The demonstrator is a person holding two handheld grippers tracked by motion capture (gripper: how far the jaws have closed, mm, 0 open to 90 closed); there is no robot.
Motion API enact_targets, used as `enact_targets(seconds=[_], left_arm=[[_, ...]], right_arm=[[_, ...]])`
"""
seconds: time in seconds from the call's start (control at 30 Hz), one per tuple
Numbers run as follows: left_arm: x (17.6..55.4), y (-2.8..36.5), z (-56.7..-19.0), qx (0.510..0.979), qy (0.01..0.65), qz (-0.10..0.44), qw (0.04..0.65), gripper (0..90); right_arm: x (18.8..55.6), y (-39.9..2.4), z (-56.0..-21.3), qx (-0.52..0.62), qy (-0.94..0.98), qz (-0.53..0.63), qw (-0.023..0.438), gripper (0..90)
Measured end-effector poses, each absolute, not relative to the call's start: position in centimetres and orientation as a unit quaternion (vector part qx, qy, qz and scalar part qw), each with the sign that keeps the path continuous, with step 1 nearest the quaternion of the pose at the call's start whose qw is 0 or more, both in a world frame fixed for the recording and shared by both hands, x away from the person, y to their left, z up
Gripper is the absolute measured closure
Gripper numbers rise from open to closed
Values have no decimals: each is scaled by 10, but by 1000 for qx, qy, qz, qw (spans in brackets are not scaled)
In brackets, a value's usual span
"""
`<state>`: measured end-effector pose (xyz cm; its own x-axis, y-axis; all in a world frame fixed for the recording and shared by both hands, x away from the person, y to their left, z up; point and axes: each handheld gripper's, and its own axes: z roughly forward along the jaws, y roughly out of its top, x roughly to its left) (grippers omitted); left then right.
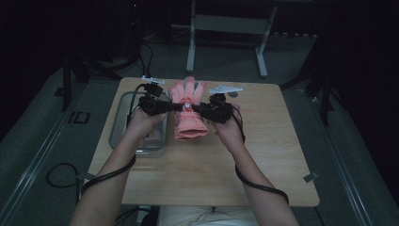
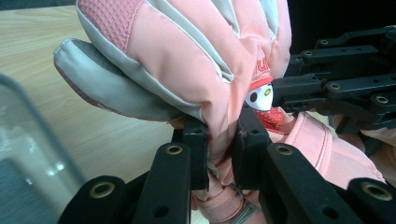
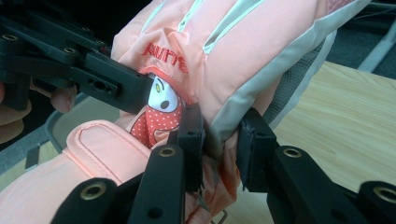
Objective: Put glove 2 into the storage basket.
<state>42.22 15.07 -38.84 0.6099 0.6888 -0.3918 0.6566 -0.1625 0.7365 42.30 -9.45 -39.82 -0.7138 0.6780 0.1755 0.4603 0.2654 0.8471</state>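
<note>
Clamped on fabric, the fingers (image 2: 194,154) of the left gripper (image 2: 219,151) pinch one edge of the pink glove (image 2: 187,60), the cloth bunched tight between its two black jaws in the left gripper view. Just as firmly, the right gripper (image 3: 222,140) bites the glove's opposite, grey-trimmed edge, a fold of it squeezed between its pads in the right gripper view. From the high view, the left gripper (image 1: 157,106) sits at about nine o'clock of the glove (image 1: 188,117) and the right gripper (image 1: 211,112) at about three o'clock, so the glove hangs stretched between them, its finger end toward twelve o'clock and its cuff toward six. It is held over the wooden table (image 1: 202,174), a little toward the far edge from the table's middle, and lifted off the surface as far as the gripper views show. A small cartoon badge (image 3: 161,100) with a white face and a red dotted body sits on the back of the glove, between the two grips, under red stitched lettering. At about nine o'clock of the glove, under the left hand (image 1: 141,125), stands a clear plastic bin (image 1: 117,125) near the table's left edge. Toward one o'clock of the glove a small white flat object (image 1: 226,88) lies near the far edge of the table; what it is cannot be told.
</note>
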Motion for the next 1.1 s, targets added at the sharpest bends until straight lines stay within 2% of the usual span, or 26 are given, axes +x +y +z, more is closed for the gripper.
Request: enact_targets(seconds=[0.6,0.8,1.1], left_arm=[[413,241,-386,725,497,48,475,778],[418,261,-405,715,517,46,468,778],[427,273,-438,709,539,27,455,777]], right_arm=[[442,0,-390,318,809,486,93,733],[452,27,-404,318,817,473,84,733],[463,46,-438,334,827,448,65,732]])
